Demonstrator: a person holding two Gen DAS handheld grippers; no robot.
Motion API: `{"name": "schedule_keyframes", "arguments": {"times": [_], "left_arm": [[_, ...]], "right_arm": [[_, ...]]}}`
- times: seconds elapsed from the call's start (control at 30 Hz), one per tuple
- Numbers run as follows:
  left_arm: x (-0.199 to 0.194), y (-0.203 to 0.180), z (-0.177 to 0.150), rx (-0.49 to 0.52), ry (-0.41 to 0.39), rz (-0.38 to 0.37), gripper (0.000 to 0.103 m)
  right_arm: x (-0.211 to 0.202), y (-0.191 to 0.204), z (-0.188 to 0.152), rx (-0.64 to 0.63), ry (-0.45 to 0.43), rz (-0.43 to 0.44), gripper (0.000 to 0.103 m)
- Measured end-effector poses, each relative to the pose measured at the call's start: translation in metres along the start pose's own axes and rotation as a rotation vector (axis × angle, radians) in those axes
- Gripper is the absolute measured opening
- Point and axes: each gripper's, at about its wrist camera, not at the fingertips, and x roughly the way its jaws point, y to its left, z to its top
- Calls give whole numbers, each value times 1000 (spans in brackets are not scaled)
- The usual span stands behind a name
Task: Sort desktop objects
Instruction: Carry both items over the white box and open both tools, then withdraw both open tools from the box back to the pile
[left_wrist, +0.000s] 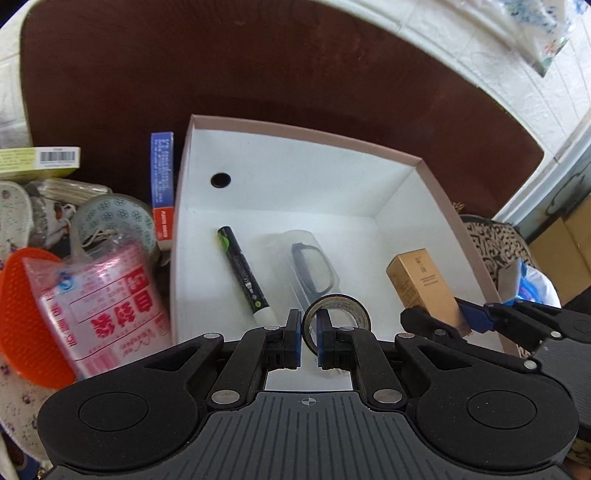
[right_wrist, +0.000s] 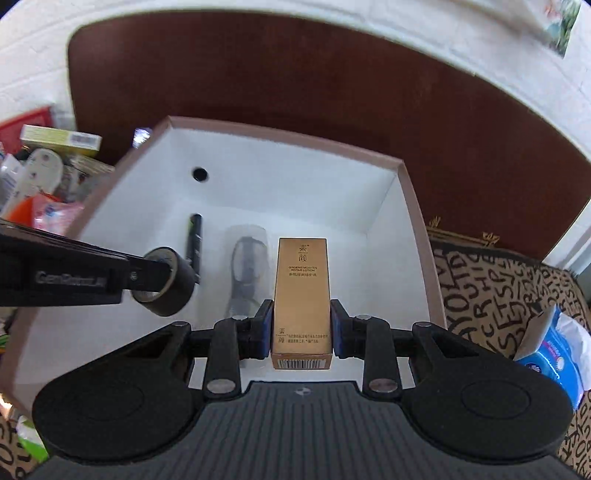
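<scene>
- Pinching the wall of a dark tape roll (left_wrist: 335, 314) between its blue pads, the left claw (left_wrist: 308, 334) holds the roll over the near part of the white box (left_wrist: 295, 155); one finger sits inside the ring, the other outside.
- In the right wrist view the same tape roll (right_wrist: 168, 280) hangs at the left, above the box floor, on the tip of the left claw (right_wrist: 162, 271).
- The right claw (right_wrist: 302, 328) grips a gold lotion carton (right_wrist: 302, 291) by its long sides, with the barcode end toward the camera and the carton over the box interior.
- From the left wrist view the gold lotion carton (left_wrist: 424, 288) shows at the right of the box, with the right claw (left_wrist: 461, 317) closed on its near end.
- A black marker (left_wrist: 243, 275) with a white end lies on the box floor, left of centre.
- A pair of black-framed glasses (left_wrist: 314, 269) in a clear wrapper lies just right of the marker.
- The box stands on a dark brown counter (left_wrist: 258, 74).
- Left of the box lie a clear zip bag with red print (left_wrist: 107, 306), an orange plastic piece (left_wrist: 26, 314) and a blue and red carton (left_wrist: 162, 184) on its edge against the box wall.
</scene>
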Motion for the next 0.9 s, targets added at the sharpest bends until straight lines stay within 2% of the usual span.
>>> {"name": "schedule_keyframes", "arguments": {"times": [0.23, 0.33, 0.37, 0.43, 0.53, 0.57, 0.63, 0.77, 0.9], "left_arm": [[22, -2, 2, 26, 21, 37, 4], [24, -6, 3, 45, -1, 48, 37], [21, -7, 2, 43, -20, 31, 57], [15, -9, 1, 37, -40, -48, 80], [1, -13, -2, 22, -82, -102, 94], [-3, -14, -4, 29, -84, -128, 98], [-15, -17, -9, 39, -104, -164, 102], [-47, -14, -25, 58, -170, -213, 103], [-70, -1, -37, 7, -189, -239, 103]], "right_arm": [[40, -12, 3, 20, 83, 15, 34], [43, -13, 3, 15, 98, 29, 38], [41, -13, 3, 18, 87, 38, 60], [34, -14, 3, 25, 55, 29, 87], [21, -9, -1, -3, 9, -3, 89], [18, -9, -2, 3, 2, 6, 92], [9, -8, -5, 23, -14, 34, 99], [-12, -3, -12, 23, -64, 105, 101], [-26, 8, -16, -1, -97, 131, 102]]}}
